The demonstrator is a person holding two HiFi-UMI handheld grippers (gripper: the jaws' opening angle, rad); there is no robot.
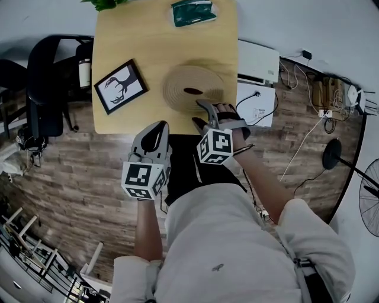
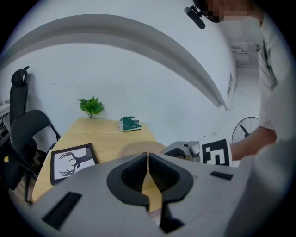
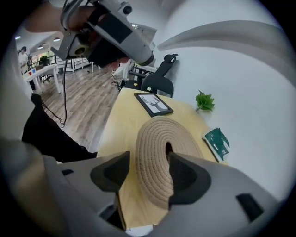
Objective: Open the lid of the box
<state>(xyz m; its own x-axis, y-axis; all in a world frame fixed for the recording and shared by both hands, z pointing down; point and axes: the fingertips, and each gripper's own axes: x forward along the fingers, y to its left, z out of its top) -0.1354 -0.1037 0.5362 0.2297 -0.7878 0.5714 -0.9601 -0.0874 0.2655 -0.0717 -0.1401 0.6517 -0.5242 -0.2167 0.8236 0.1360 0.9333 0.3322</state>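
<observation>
A round tan woven box (image 1: 192, 89), ridged in rings with a dark hole in the middle of its lid, sits near the front right of the wooden table (image 1: 136, 35). My right gripper (image 1: 202, 113) stands open at the box's near rim, pointing steeply down. In the right gripper view the woven lid (image 3: 162, 148) lies just beyond and between the spread jaws of the right gripper (image 3: 147, 172), untouched by the pads. My left gripper (image 1: 159, 129) hangs off the table's front edge, left of the box. In its own view the left gripper (image 2: 148, 157) is shut on nothing.
A framed deer picture (image 1: 121, 86) lies left of the box. A green packet (image 1: 193, 12) and a small plant (image 1: 106, 3) are at the table's far end. A black chair (image 1: 44, 83) stands at the left, a white unit (image 1: 257, 62) and cables at the right.
</observation>
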